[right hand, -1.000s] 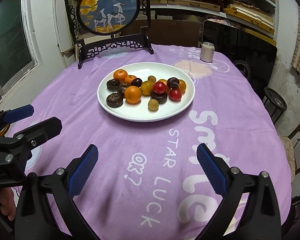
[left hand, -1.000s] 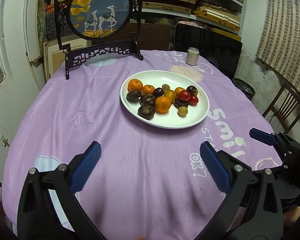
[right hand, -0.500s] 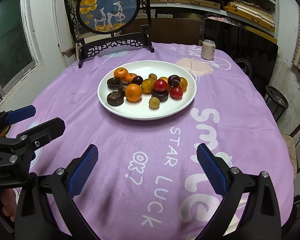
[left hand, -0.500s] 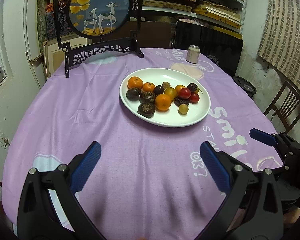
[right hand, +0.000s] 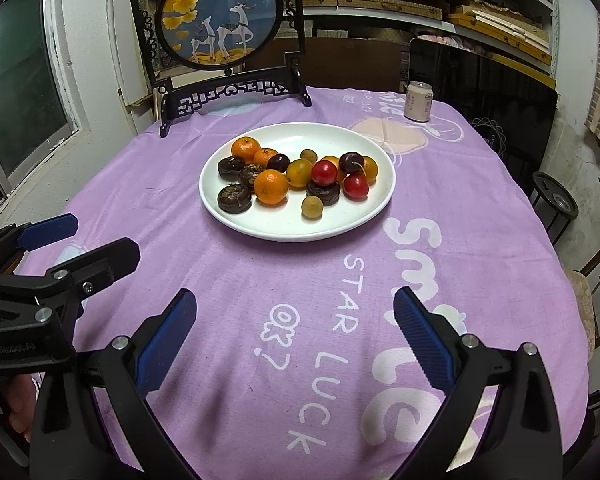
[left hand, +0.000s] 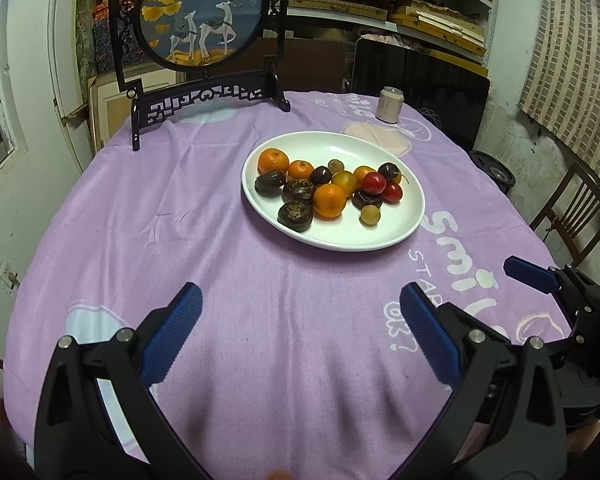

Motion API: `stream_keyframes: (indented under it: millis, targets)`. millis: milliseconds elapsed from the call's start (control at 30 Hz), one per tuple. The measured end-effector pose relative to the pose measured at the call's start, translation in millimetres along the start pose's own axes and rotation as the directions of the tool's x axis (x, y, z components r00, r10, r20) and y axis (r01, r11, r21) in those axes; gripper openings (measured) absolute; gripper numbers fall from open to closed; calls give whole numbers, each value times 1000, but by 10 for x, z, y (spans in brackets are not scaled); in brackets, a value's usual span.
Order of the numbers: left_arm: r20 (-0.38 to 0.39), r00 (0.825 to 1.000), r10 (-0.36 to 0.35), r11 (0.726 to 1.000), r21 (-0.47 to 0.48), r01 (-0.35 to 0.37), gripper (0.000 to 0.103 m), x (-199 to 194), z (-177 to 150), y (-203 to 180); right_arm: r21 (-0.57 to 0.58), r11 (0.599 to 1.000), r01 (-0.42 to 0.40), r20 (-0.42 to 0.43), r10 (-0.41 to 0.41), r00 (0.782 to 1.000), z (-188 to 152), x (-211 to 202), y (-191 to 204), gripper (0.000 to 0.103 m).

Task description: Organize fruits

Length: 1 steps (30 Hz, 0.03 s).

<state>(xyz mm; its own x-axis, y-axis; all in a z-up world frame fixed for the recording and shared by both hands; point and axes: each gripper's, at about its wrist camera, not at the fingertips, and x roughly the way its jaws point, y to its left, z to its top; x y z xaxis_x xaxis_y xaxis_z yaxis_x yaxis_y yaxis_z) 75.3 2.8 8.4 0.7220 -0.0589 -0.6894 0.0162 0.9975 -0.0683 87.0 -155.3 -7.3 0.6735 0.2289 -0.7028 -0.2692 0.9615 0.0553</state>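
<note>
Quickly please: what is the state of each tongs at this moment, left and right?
Left tongs: open, holding nothing, above the purple cloth.
Right tongs: open, holding nothing, above the purple cloth.

Your right gripper [right hand: 294, 326] hangs spread wide over the purple tablecloth [right hand: 228, 280]. Ahead: white plate [right hand: 300, 229] bearing mixed fruits [right hand: 271, 187]. Your left gripper [right hand: 60, 246] sits at left.

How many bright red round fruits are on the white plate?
2. Both lie on the right side of the plate: one red fruit toward the middle, the other red fruit just right of it. More may hide behind others.
</note>
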Motion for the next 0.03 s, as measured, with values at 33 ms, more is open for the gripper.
stream_keyframes:
  millis: [33]
  targets:
    - [0,1000,0,1000,-1,0,101,-1,2,3,1,1000,0,0,0,1000,-1,-1,0,99]
